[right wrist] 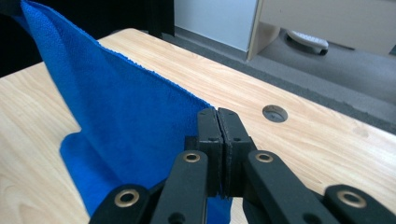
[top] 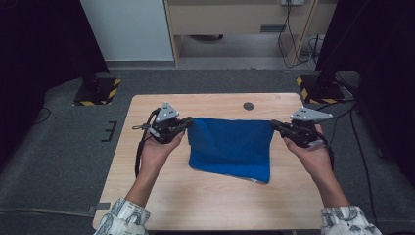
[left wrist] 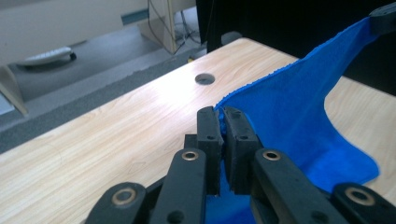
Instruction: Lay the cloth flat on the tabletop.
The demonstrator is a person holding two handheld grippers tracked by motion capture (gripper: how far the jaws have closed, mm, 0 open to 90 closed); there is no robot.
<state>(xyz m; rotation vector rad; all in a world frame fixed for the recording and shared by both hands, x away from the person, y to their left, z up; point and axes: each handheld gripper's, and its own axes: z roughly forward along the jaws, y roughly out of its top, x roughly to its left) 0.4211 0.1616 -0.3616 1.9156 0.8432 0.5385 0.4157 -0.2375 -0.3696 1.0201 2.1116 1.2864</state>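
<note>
Item: blue cloth (top: 230,147), terry-textured, held stretched between two handheld grippers above a light wooden table (top: 215,200). Its upper edge runs taut from one gripper to the other; the lower part hangs down and rests on the tabletop, with one corner trailing toward the person's side, where a small patch of lighter underside shows. Left gripper (top: 185,125): held in the person's left hand (top: 155,152), jaws pressed together on the cloth's upper left corner; in the left gripper view the gripper (left wrist: 223,122) has blue fabric pinched between the pads, and the cloth (left wrist: 299,121) rises away to the far corner. Right gripper (top: 275,125): held in the right hand (top: 313,156), jaws closed tight on the upper right corner; in the right gripper view the gripper (right wrist: 218,122) shows the cloth (right wrist: 116,121) sweeping off to the left from its pads. Table fitting: one round cable hole (top: 248,105) near the far edge, beyond the cloth. Surroundings: grey carpeted floor (top: 58,147).
</note>
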